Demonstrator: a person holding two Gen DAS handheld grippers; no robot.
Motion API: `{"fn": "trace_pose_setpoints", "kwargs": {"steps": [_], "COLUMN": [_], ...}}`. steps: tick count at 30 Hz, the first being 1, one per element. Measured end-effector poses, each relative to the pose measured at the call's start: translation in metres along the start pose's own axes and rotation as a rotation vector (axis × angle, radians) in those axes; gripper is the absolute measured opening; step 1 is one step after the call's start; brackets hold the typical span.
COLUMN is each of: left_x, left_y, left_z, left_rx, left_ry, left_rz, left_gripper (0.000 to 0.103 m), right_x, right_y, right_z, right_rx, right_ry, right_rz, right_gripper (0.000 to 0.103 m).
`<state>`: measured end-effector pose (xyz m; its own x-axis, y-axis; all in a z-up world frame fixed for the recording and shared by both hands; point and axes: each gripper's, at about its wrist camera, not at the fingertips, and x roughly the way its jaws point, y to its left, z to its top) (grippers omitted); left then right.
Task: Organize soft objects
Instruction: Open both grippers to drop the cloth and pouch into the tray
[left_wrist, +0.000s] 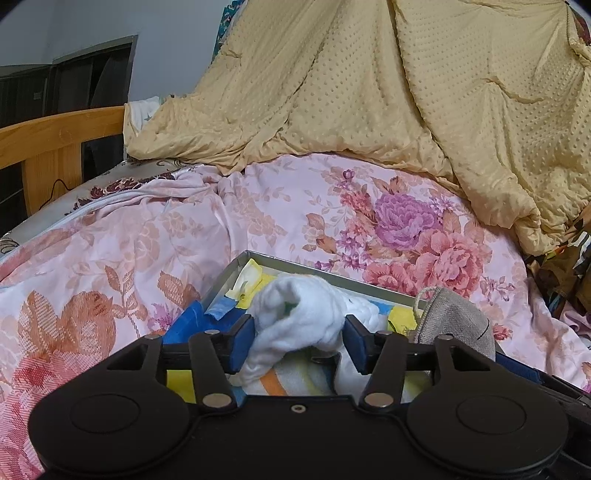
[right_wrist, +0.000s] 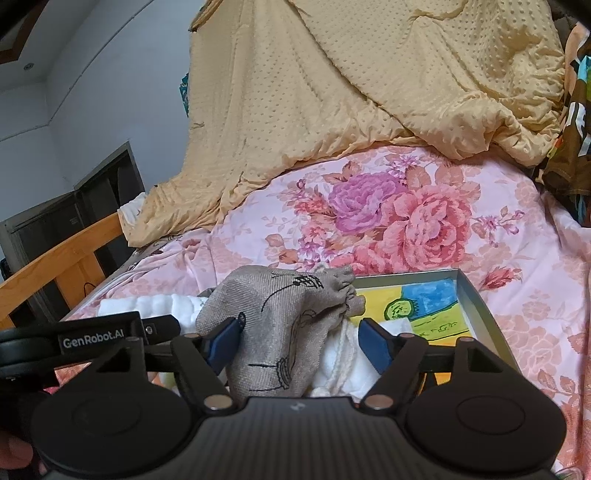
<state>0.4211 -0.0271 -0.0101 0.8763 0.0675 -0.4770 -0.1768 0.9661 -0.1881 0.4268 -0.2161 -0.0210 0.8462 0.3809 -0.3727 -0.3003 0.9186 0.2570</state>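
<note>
Left wrist view: a crumpled white fleecy cloth (left_wrist: 299, 314) is seen between the parted blue pads of the left gripper (left_wrist: 300, 341), inside a shallow grey metal tray (left_wrist: 369, 282) on a pink floral bedspread (left_wrist: 369, 206). Right wrist view: a grey embroidered drawstring pouch (right_wrist: 280, 321) is framed by the widely spread right gripper (right_wrist: 301, 341); only its left pad is touched, over the same tray.

- White fluffy cloth (left_wrist: 299, 314): bunched, rumpled, lying in grey tray (left_wrist: 236, 264) on its colourful drawn liner, toward tray's left side.
- Grey-beige drawstring pouch (right_wrist: 280, 325): woven, black embroidered line motifs, neck cinched, slumped upright in same tray, just right of white cloth, touching it; cream cord trailing below.
</note>
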Motion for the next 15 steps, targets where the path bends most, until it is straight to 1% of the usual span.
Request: {"fn": "trace_pose_setpoints", "kwargs": {"steps": [2,6,8,10,15], "left_x": [-0.001,-0.005,-0.007,-0.009,-0.015], "left_y": [-0.001,-0.002,-0.002,-0.002,-0.003], "left_z": [0.001,0.001,0.002,0.002,0.003], "left_rx": [0.000,0.005,0.006,0.002,0.010], "left_ry": [-0.004,-0.017,-0.023,-0.026,-0.038], "left_rz": [-0.001,0.003,0.004,0.005,0.008], "left_gripper": [0.058,0.069,0.071,0.076,0.082], "right_x": [-0.001,-0.004,-0.005,-0.006,-0.009], "right_y": [-0.001,-0.004,-0.006,-0.007,-0.010], "right_z": [0.001,0.003,0.004,0.005,0.007], "right_rx": [0.001,0.000,0.003,0.005,0.010], "right_ry": [-0.006,-0.016,-0.017,-0.018,-0.026], "right_rz": [-0.006,-0.018,-0.022,-0.026,-0.033], "right_gripper": [0.081,0.085,0.086,0.087,0.091]}}
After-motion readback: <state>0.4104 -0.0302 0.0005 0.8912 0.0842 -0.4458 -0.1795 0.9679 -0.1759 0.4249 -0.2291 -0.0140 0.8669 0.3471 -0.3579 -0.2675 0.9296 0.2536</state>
